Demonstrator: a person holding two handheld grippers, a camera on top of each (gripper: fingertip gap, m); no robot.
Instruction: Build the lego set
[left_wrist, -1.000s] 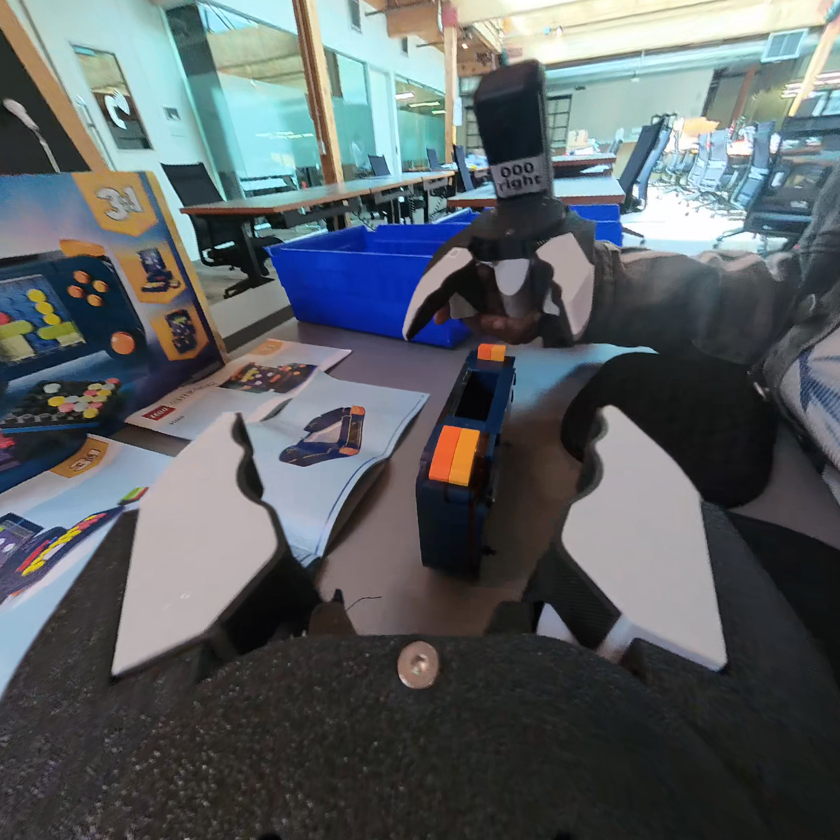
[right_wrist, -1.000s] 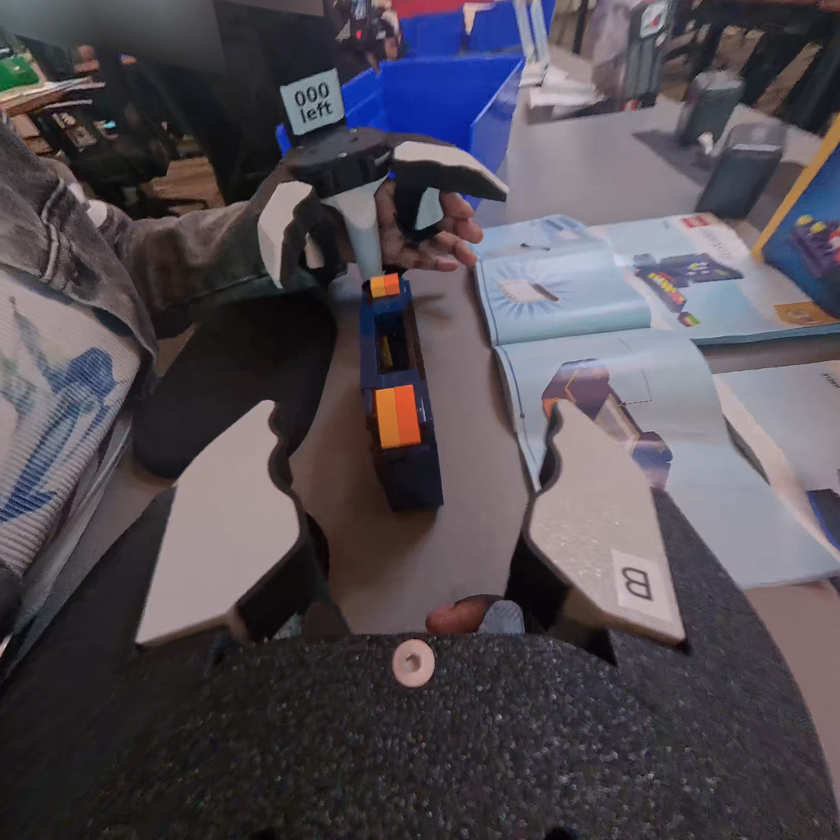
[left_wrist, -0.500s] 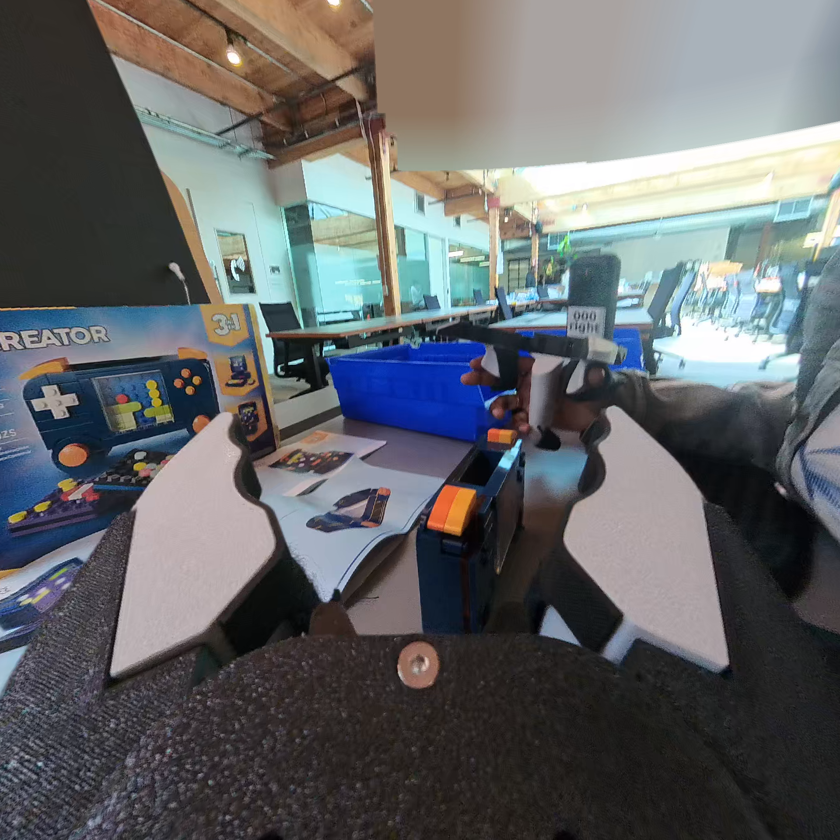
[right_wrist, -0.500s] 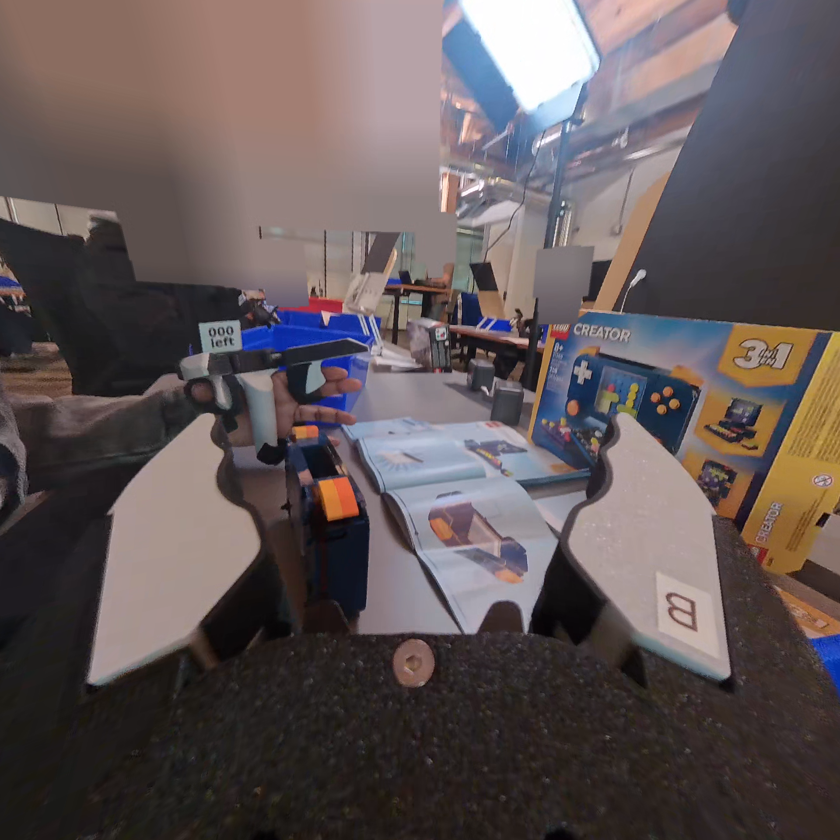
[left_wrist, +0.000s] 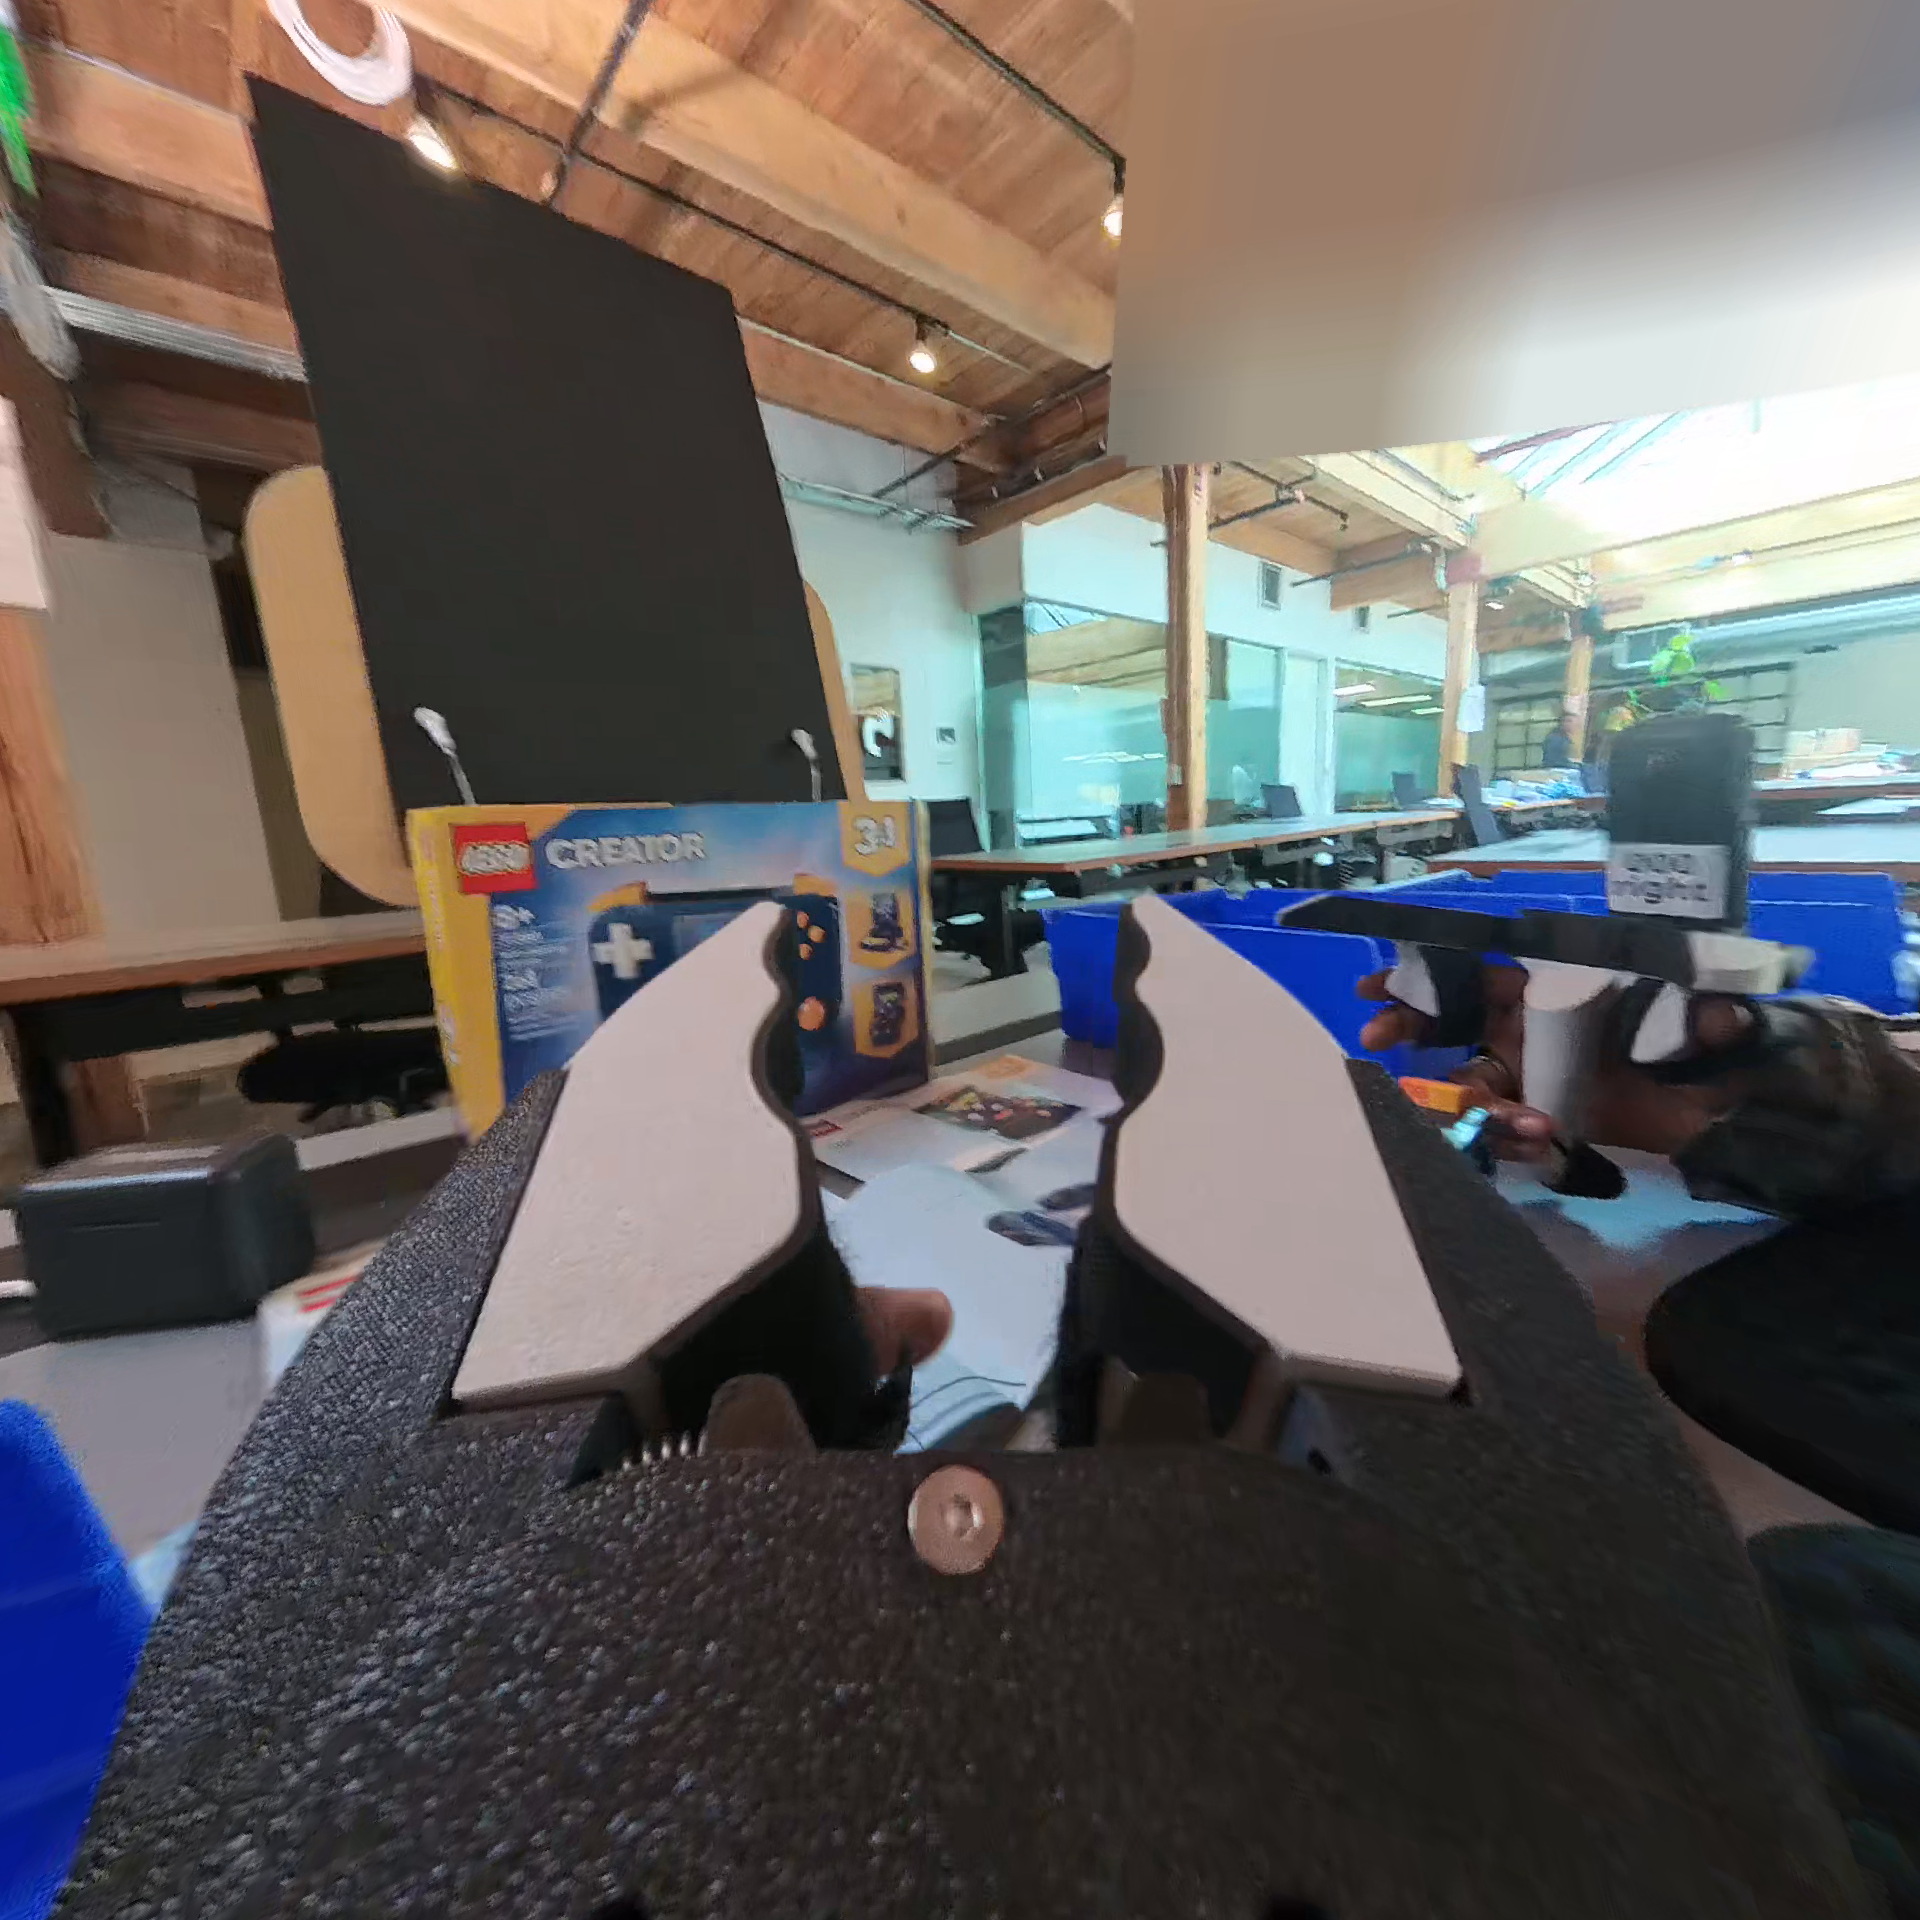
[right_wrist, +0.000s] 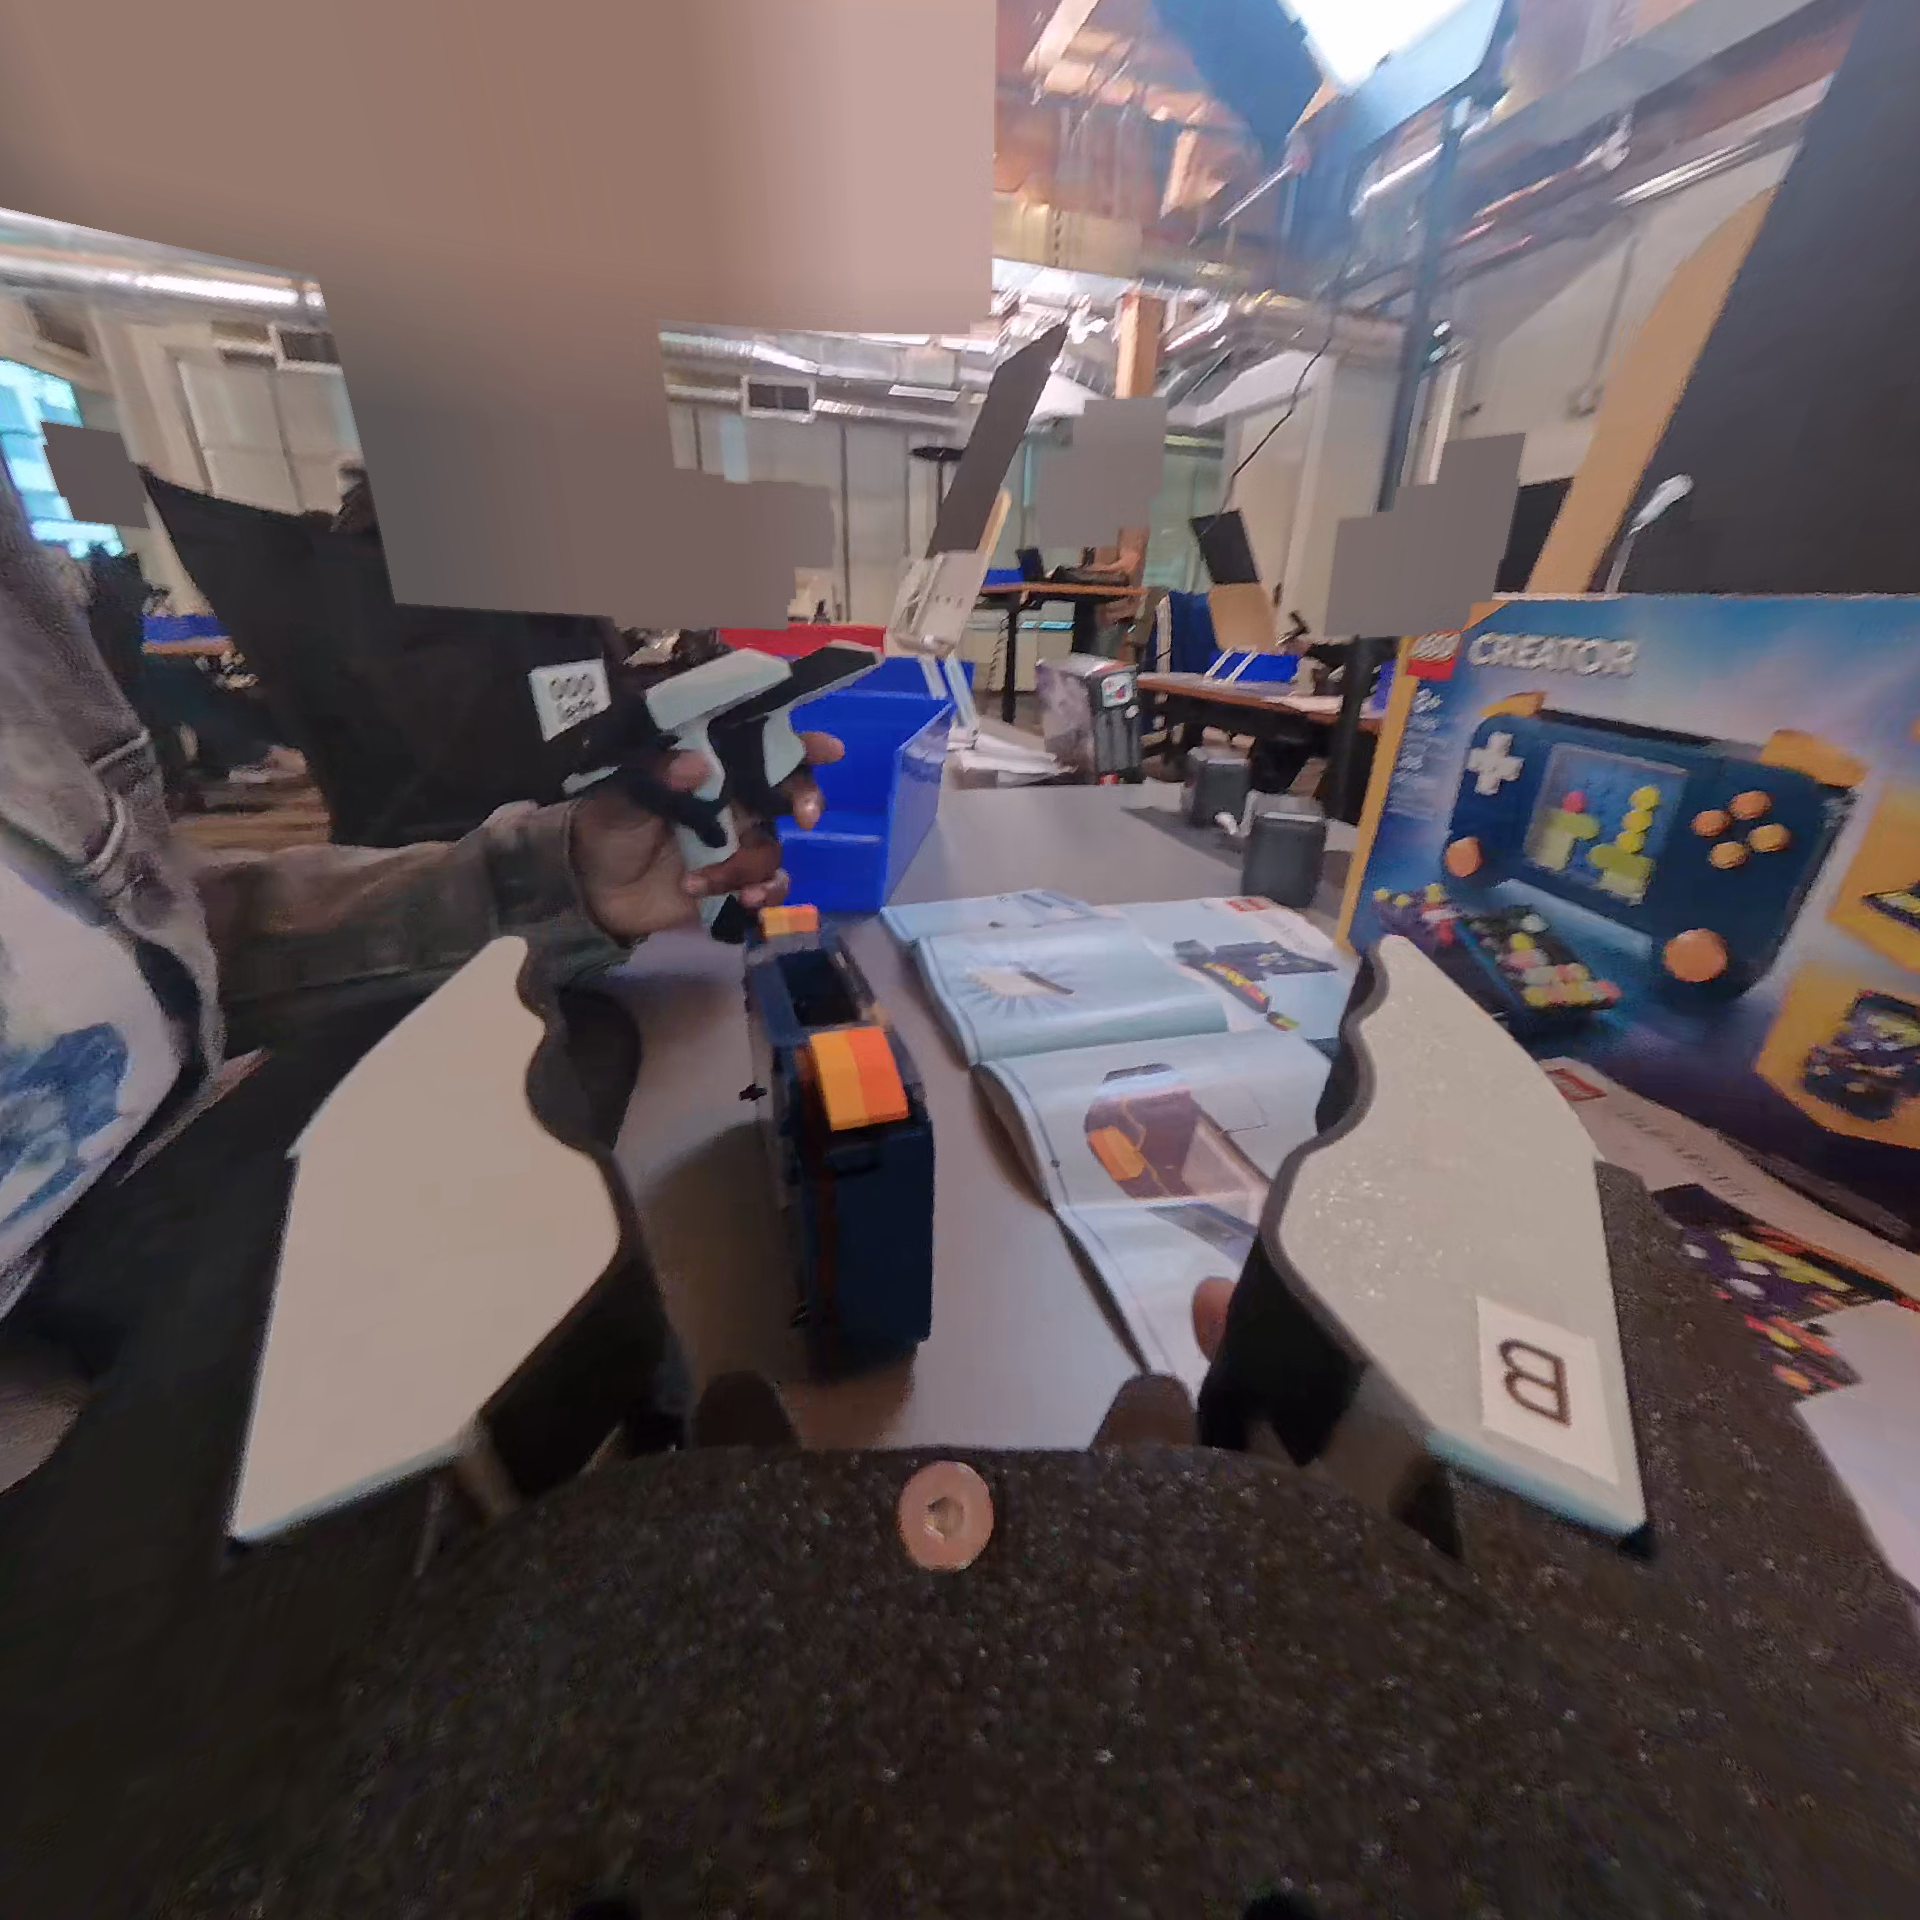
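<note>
Both tongs (left_wrist: 951, 997) (right_wrist: 940, 1049) level, empty, apart

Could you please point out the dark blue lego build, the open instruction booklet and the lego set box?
Dark blue lego build (right_wrist: 868, 1205): right wrist view, near side wall.
Open instruction booklet (right_wrist: 1153, 1132): right wrist view, nearest page.
Lego set box (right_wrist: 1662, 821): right wrist view, front panel.

A blue plastic bin (right_wrist: 883, 790) is seen at the far side of the grey table (right_wrist: 1049, 821), with more blue bins (left_wrist: 1226, 961) shown in the left wrist view. A small black box-shaped device (left_wrist: 156, 1231) is set on the table at the left of that view. Two dark grey cylindrical containers (right_wrist: 1283, 857) are placed farther back on the table. A black panel (left_wrist: 540, 499) is propped upright behind. Long desks (left_wrist: 1174, 847) and wooden ceiling beams (left_wrist: 831, 135) are visible beyond.
</note>
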